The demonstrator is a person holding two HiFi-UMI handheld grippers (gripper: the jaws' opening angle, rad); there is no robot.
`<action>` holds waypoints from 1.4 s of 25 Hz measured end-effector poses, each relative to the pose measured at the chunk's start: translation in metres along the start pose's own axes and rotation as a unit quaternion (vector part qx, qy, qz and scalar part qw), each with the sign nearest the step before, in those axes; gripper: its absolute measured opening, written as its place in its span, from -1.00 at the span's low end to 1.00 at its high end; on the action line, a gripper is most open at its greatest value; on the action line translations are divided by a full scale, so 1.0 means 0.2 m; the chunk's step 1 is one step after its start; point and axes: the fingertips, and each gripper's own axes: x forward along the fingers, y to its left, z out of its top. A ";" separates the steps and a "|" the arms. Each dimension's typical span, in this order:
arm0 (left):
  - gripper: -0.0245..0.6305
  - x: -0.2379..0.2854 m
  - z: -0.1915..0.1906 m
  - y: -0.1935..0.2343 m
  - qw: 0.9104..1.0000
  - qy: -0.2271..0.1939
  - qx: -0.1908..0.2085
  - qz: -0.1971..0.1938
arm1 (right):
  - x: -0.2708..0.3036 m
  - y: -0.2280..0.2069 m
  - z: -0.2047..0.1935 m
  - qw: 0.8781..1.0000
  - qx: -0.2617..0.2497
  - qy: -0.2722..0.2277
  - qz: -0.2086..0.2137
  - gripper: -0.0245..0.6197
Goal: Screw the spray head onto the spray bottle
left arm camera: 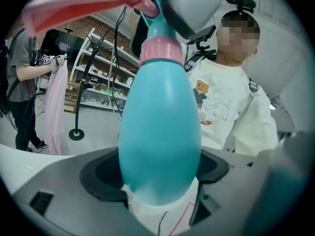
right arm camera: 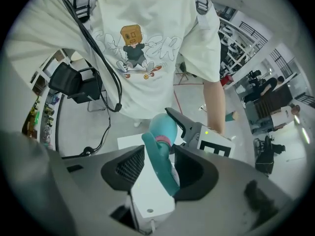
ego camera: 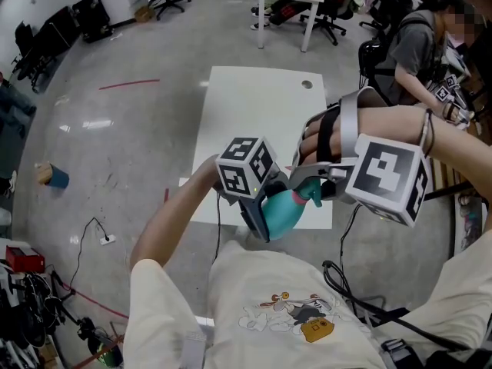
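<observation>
Tabletop (ego camera: 254, 114): white, bare part visible beyond both hands.

Left tongs (ego camera: 260, 220): closed on the lower body of the teal spray bottle (ego camera: 283, 212), base end seated between the jaws.

Right tongs (ego camera: 314, 184): pointed steeply down, jaws wide but set round the teal spray head (right arm camera: 162, 168), which lies slantwise between them.

Bottle position: in the air over the near edge of the tabletop, in front of the person's chest.

Long axis: tilted in the head view, base low and left at the left tongs, neck up and right toward the right tongs. In the left gripper view, the neck points away from the camera.

Pink collar (left arm camera: 161, 50): sits on the neck under the head.

Pink trigger (left arm camera: 83, 6): juts to the left.
</observation>
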 end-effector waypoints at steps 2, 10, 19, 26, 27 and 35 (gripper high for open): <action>0.35 0.00 0.01 0.00 1.000 0.001 0.002 -0.003 | 0.00 -0.02 0.02 1.000 -0.001 -0.006 -0.003 -0.33; 0.35 -0.01 0.03 0.03 1.000 -0.001 -0.003 0.013 | 0.01 -0.03 0.01 1.000 0.020 -0.003 0.006 -0.51; 0.35 -0.19 0.00 0.42 0.961 -0.037 -0.078 0.264 | 0.08 0.03 -0.28 0.983 0.180 0.034 0.017 -0.52; 0.35 -0.31 -0.03 0.53 0.911 -0.059 -0.124 0.388 | 0.10 0.02 -0.40 0.975 0.220 0.038 0.008 -0.52; 0.35 -0.31 -0.04 0.54 0.909 -0.057 -0.125 0.394 | 0.11 0.03 -0.40 0.976 0.215 0.040 0.009 -0.52; 0.35 -0.32 -0.19 0.65 0.879 -0.038 -0.140 0.453 | 0.22 0.04 -0.47 0.984 0.118 0.132 0.011 -0.52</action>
